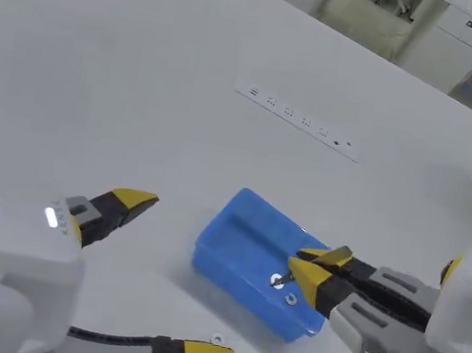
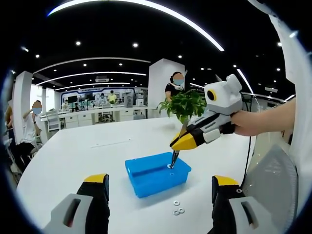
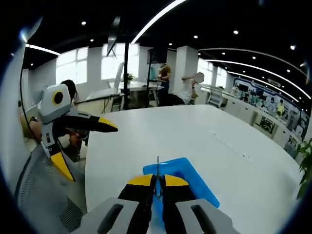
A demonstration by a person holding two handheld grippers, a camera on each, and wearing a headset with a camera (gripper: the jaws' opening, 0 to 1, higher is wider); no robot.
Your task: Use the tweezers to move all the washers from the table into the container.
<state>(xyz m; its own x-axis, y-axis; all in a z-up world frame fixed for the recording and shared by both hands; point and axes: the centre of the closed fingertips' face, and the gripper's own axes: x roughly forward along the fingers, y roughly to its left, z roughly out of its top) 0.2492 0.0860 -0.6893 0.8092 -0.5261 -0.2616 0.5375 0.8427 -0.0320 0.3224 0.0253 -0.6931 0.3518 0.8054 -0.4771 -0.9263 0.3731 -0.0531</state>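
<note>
A blue container (image 1: 241,231) sits on a white table (image 1: 143,83). The right gripper (image 1: 310,266) reaches in over the container's right-hand end. Its jaws are pinched shut on a pair of thin metal tweezers (image 1: 286,276), and the right gripper view shows the two yellow tips pressed against the tweezers with no gap. The tweezer points hang just above the container floor with what looks like a small ring at their tip. Another washer (image 1: 290,299) lies on the floor just beside them.

The step appears to be dropping a washer into the container. To do it well, the points should stay low and inside the walls, so the ring cannot bounce out. The squeeze should ease only enough for the tweezers to spring apart (too much and the tweezers themselves could slip from the jaws).

The left gripper (image 1: 184,277) waits on the near side of the container. Its jaws are spread wide, holding and touching nothing. In the left gripper view, three loose washers (image 2: 178,209) lie on the table just beside the container's near wall, between that gripper's two tips. By the look of it, these are next in line for collection.
</note>
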